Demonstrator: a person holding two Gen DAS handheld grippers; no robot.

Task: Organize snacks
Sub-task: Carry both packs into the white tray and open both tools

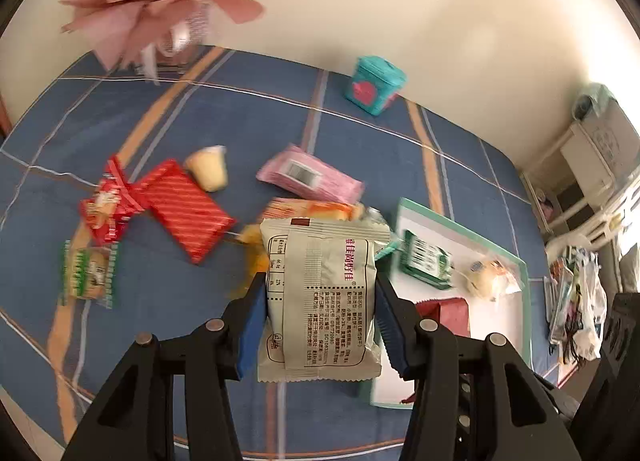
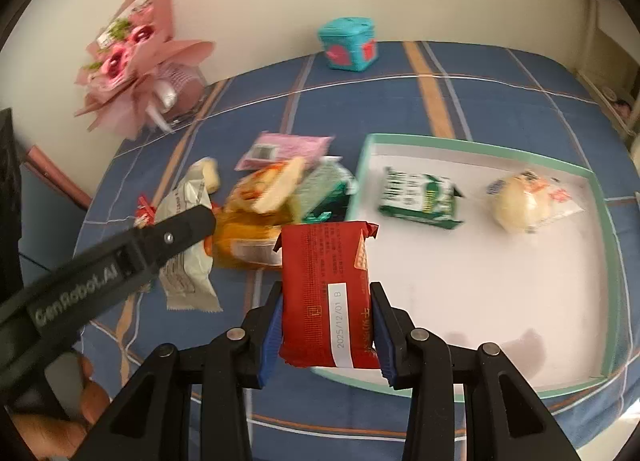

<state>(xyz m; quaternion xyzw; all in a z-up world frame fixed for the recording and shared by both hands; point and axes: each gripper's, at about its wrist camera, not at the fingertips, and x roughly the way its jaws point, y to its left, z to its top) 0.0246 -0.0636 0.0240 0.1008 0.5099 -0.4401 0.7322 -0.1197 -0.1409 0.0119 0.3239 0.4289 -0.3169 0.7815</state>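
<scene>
My left gripper (image 1: 320, 301) is shut on a white snack packet (image 1: 322, 293) with red print, held above the blue checked cloth; it also shows in the right wrist view (image 2: 188, 261). My right gripper (image 2: 326, 321) is shut on a red snack packet (image 2: 326, 293), held over the near left edge of the white tray (image 2: 480, 285) with a green rim. In the tray lie a green and white packet (image 2: 420, 197) and a wrapped round bun (image 2: 524, 201). Loose snacks lie left of the tray: a pink packet (image 2: 280, 147), an orange packet (image 2: 248, 245), red packets (image 1: 176, 209), a pudding cup (image 1: 210, 171).
A pink flower bouquet (image 2: 132, 57) stands at the back left by the wall. A teal box (image 2: 348, 43) with red hearts sits at the back of the cloth. A green biscuit packet (image 1: 90, 275) lies at the left. Clutter stands beyond the table's right edge (image 1: 580, 293).
</scene>
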